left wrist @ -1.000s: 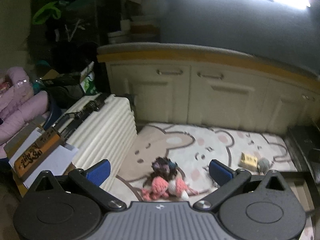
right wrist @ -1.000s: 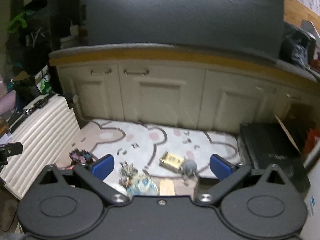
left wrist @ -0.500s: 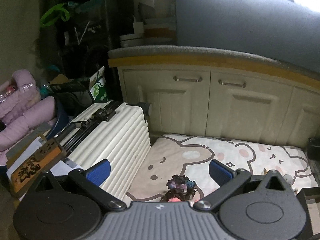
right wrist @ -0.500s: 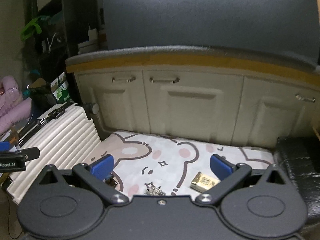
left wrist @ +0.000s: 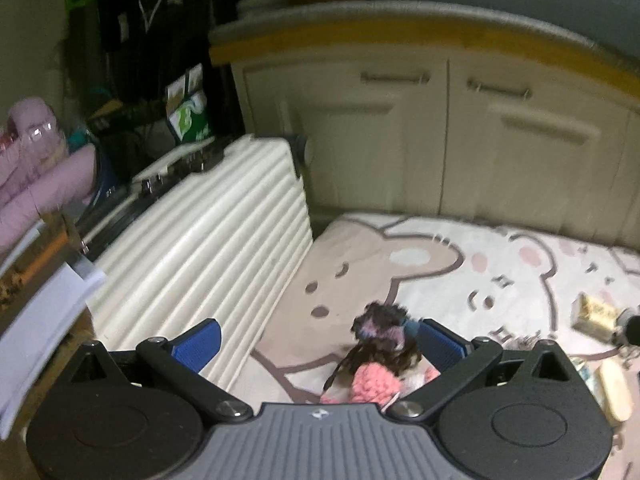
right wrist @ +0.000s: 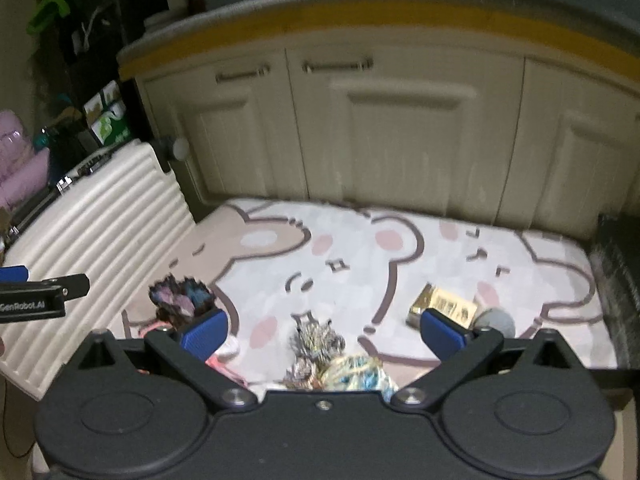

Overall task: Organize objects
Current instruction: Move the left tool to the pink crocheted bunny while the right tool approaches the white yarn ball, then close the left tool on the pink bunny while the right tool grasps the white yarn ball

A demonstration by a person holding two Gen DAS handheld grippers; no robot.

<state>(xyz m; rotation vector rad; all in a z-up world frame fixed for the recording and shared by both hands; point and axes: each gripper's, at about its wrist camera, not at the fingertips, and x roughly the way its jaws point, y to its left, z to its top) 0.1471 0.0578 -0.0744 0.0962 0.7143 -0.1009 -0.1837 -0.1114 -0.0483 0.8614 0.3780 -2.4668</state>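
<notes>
While the ribbed suitcase (left wrist: pixel 208 236) walls off the left, your loose things sit scattered on the bear-print mat (right wrist: pixel 360 248), ready for sorting. Both tongs, left (left wrist: pixel 320 344) and right (right wrist: pixel 324 330), hover low, released and empty; the pink doll (left wrist: pixel 376 376) lies beneath the left pair.

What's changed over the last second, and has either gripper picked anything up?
Both grippers tipped up toward the cabinet half a second ago and have now dipped back toward the bear-print mat. The left gripper has closed in on the pink knitted doll, which lies by its right finger. The right gripper hangs over the yarn bundle. Both remain open and empty. The doll, gold box and white suitcase stayed put.
</notes>
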